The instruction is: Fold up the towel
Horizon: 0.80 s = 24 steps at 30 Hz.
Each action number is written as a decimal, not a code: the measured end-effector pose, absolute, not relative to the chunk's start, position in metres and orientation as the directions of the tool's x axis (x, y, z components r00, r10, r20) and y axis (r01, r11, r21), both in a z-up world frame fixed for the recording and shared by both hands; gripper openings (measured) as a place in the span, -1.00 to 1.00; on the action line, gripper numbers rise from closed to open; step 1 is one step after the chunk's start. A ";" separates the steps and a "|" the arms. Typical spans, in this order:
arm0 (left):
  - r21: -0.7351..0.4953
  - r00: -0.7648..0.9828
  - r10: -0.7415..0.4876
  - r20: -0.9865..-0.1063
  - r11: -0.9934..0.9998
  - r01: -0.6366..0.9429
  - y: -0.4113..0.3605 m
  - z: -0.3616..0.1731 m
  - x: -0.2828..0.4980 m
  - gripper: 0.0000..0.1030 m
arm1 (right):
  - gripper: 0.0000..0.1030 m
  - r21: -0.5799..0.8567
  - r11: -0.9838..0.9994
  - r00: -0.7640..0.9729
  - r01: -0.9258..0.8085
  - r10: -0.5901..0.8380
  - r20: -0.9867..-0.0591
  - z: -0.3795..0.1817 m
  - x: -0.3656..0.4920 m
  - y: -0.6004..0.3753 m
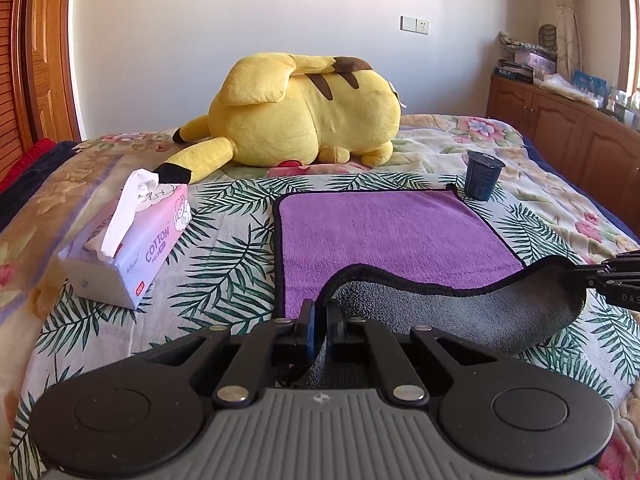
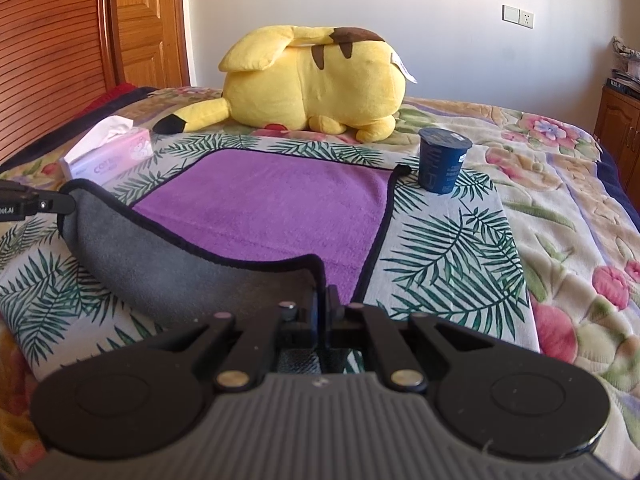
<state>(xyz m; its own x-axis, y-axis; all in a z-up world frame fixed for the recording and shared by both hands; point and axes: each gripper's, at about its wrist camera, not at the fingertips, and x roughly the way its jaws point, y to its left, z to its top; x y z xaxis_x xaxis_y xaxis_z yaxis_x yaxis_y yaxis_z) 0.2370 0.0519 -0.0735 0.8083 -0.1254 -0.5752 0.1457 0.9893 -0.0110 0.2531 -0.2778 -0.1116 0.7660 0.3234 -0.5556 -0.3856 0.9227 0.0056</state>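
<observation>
A purple towel (image 1: 384, 232) with a grey underside and black trim lies on the bed; it also shows in the right wrist view (image 2: 272, 208). Its near edge is lifted and turned over, showing the grey side (image 1: 480, 312). My left gripper (image 1: 320, 312) is shut on the near left corner. My right gripper (image 2: 323, 300) is shut on the near right corner. Each gripper shows at the edge of the other's view, the right one (image 1: 616, 276) and the left one (image 2: 36, 204). The grey edge (image 2: 160, 264) sags between them.
A big yellow plush toy (image 1: 304, 112) lies behind the towel. A tissue pack (image 1: 132, 236) sits to the left. A dark blue cup (image 1: 482, 174) stands at the towel's far right corner. A wooden cabinet (image 1: 568, 128) runs along the right.
</observation>
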 end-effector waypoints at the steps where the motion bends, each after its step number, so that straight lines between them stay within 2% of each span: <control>1: -0.010 0.808 -0.125 -0.575 0.989 0.146 0.052 -0.073 0.237 -1.00 | -0.93 0.006 0.923 0.766 -0.386 0.324 -0.555 -0.112 0.254 -0.278; 24: 0.006 0.816 -0.129 -0.564 0.987 0.161 0.052 -0.069 0.260 -1.00 | -0.93 0.016 0.922 0.790 -0.386 0.340 -0.511 -0.105 0.274 -0.280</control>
<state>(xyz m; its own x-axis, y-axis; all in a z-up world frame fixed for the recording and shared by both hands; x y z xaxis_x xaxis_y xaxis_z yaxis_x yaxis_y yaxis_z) 0.2601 0.0522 -0.0685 0.8159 -0.1294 -0.5635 0.1606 0.9870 0.0059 0.2739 -0.2804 -0.1046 0.7898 0.3396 -0.5107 -0.3862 0.9223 0.0160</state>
